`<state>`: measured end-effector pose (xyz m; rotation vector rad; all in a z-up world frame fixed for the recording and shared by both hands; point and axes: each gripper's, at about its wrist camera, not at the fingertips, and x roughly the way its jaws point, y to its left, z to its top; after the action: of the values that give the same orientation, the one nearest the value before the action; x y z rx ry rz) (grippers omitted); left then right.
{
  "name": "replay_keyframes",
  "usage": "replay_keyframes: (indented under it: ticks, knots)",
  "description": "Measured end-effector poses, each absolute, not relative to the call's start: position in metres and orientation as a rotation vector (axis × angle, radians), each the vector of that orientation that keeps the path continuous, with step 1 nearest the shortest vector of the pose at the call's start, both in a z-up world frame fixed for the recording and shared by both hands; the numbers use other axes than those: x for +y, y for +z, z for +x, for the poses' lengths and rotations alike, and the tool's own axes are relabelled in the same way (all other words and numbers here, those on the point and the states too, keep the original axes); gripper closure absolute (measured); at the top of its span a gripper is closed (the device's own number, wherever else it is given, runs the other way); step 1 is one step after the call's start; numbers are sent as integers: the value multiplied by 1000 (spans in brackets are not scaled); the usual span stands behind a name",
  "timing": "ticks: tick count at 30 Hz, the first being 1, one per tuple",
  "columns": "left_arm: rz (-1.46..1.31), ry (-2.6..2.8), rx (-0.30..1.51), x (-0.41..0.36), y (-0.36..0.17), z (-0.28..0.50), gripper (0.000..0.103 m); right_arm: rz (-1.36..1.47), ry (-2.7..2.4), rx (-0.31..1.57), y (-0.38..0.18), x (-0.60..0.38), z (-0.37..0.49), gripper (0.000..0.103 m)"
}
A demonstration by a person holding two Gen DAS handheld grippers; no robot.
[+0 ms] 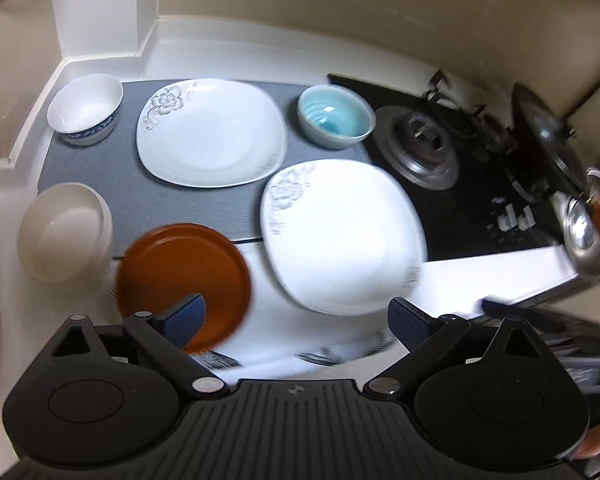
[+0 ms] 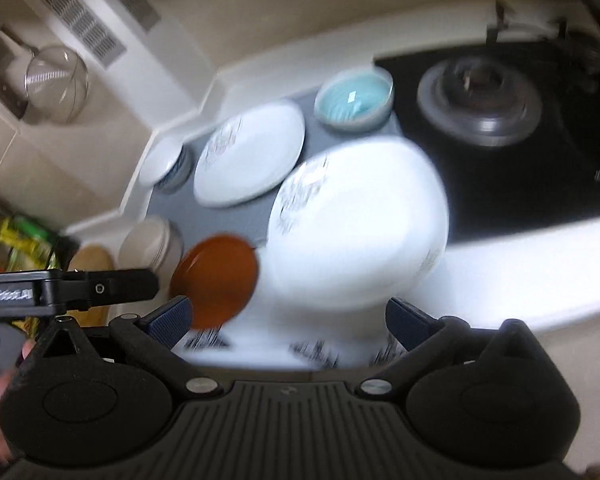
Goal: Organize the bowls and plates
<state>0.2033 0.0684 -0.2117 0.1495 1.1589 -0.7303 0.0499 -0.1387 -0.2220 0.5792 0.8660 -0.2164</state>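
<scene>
Grey matting [image 1: 112,168] covers the back part of the white surface [image 1: 260,280], and most of the crockery sits on it. At the far left corner stands a white bowl with a blue patterned base [image 1: 86,108]; beside it lies a square white plate with a grey flower print [image 1: 212,132], and to the right of that a pale blue bowl [image 1: 336,116], just beside the black gas hob [image 1: 460,184]. A second flower-print plate [image 1: 342,236] lies nearer, partly off the mat and overlapping the hob's edge. A plain cream bowl [image 1: 64,232] sits at the mat's left edge, and an orange-brown round plate [image 1: 184,272] lies beside it, straddling the mat's front border. At the hob's right side are a dark pan lid [image 1: 540,128] and a steel kettle [image 1: 584,240].

The left tool [image 1: 296,320] hangs above the surface's near edge with its blue-padded fingers [image 1: 184,320] spread wide, holding nothing; its left pad overlaps the orange-brown plate in the view, though contact cannot be told. The right tool [image 2: 288,320] is likewise spread and empty, above the same spot, its view blurred. A wire strainer [image 2: 58,84] hangs on the wall to the left.
</scene>
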Motion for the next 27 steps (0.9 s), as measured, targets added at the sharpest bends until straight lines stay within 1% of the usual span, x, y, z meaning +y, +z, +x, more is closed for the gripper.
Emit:
replay_keyframes:
  ticks: [1, 2, 3, 6, 7, 9, 11, 12, 13, 14, 15, 17, 19, 22, 27]
  knots:
    - [154, -726, 1178, 67, -220, 215, 11, 572, -253, 846, -224, -144, 49, 0]
    - [159, -732, 1203, 65, -228, 226, 19, 563, -279, 828, -225, -147, 49, 0]
    - [172, -737, 1233, 61, -237, 236, 24, 556, -288, 813, -228, -153, 49, 0]
    - [219, -761, 1249, 47, -253, 256, 27, 553, -316, 824, -234, -169, 53, 0]
    - [235, -750, 1244, 42, -258, 261, 29, 550, -303, 846, -236, -178, 55, 0]
    - [246, -724, 1253, 29, -269, 273, 46, 502, -253, 941, -242, -195, 69, 0]
    - [234, -714, 1274, 17, -282, 286, 53, 472, -193, 999, -250, -214, 78, 1]
    - [225, -699, 1291, 10, -289, 293, 53, 468, -163, 1015, -255, -222, 83, 1]
    - [218, -671, 1316, 5, -297, 300, 53, 472, -139, 1019, -260, -232, 86, 6]
    - [210, -635, 1340, 1, -303, 306, 62, 481, -120, 1019, -265, -240, 88, 10]
    - [196, -618, 1348, -3, -308, 310, 64, 502, -115, 1017, -271, -249, 90, 12]
    - [174, -622, 1357, -11, -315, 315, 64, 591, -100, 991, -284, -267, 92, 25]
    - [138, -607, 1381, -16, -323, 319, 64, 722, -75, 948, -297, -283, 92, 30]
    - [20, -585, 1461, -15, -337, 325, 64, 880, -86, 892, -311, -297, 91, 33]
    - [-17, -597, 1529, -23, -356, 327, 65, 966, -119, 839, -327, -304, 91, 33]
